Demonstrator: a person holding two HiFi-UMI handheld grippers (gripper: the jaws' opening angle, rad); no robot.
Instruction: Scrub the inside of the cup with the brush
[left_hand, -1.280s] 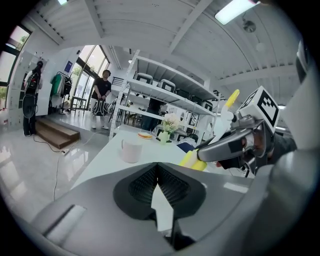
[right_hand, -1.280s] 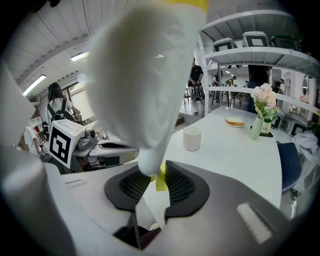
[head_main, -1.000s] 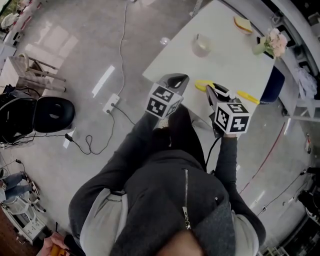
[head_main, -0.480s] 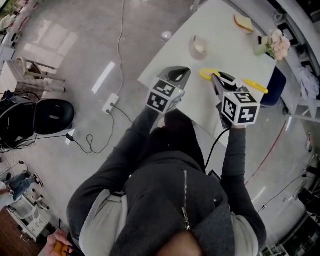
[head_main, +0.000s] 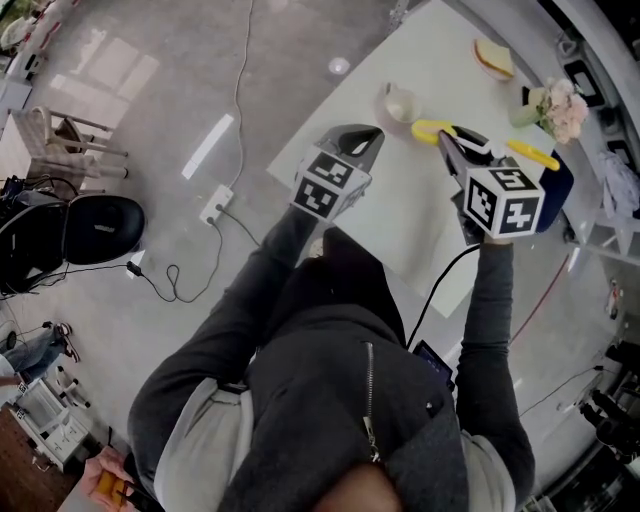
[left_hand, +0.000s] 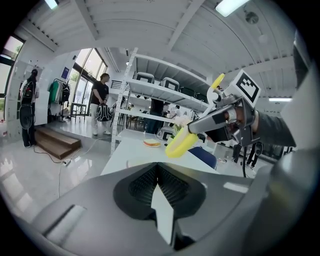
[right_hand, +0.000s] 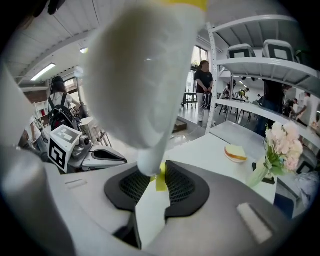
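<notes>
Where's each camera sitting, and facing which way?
Head view: on the person's head, looking down at the table, cup, left gripper and right gripper; torso and arms show.
Left gripper view: on the left gripper, looking along its shut, empty jaws at the right gripper holding the brush.
Right gripper view: on the right gripper, along jaws clamping the brush, towards the left gripper.
Shared: each gripper view shows the other gripper.

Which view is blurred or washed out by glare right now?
Right gripper view: the brush sits so near the lens that it is a soft blur across the upper middle. Left gripper view: sharp, edges bowed by the wide lens. Head view: sharp; light streaks glare on the floor, cup clear.
</notes>
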